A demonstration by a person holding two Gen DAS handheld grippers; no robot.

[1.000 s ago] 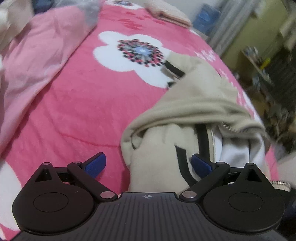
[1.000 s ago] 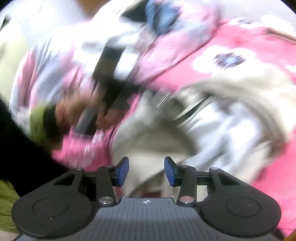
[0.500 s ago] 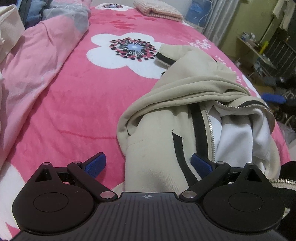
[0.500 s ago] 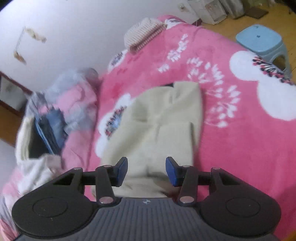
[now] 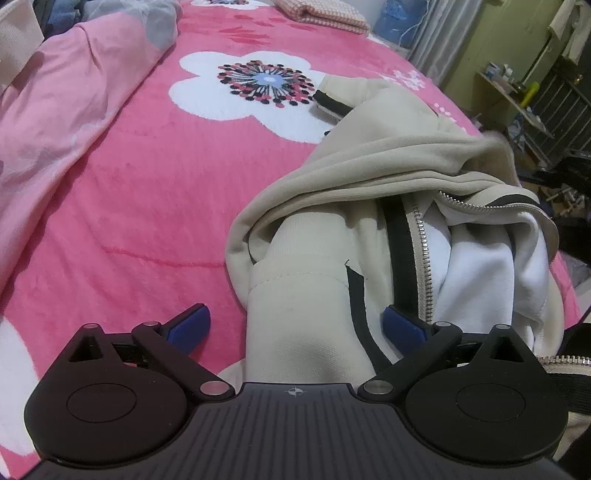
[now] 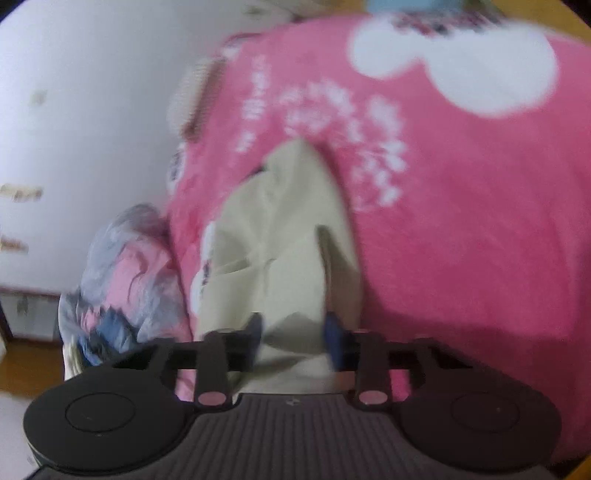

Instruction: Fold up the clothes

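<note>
Pink bedspread (image 5: 122, 192) with big white flowers is seen covering the bed, which fills both views. A rumpled pale pink quilt (image 5: 55, 110) is heaped along its far left side. A folded checked cloth (image 5: 321, 14) is noted at the head of the bed; shelves and clutter are made out beyond the bed's right edge.

A beige jacket (image 5: 369, 162) with black trim is spread crumpled on the bedspread, unzipped, its white lining (image 5: 484, 266) and metal zip (image 5: 421, 254) exposed. One sleeve (image 5: 299, 295) is seen running down toward the camera, between the fingers of the left gripper (image 5: 295, 325). That gripper is held wide, blue pads (image 5: 190, 325) well apart, with only the right pad close to the cloth.

Right wrist view is blurred. The jacket (image 6: 280, 236) is seen lengthways below the right gripper (image 6: 293, 338), whose fingers stand a narrow way apart with beige cloth between them; whether the cloth is gripped cannot be told.
</note>
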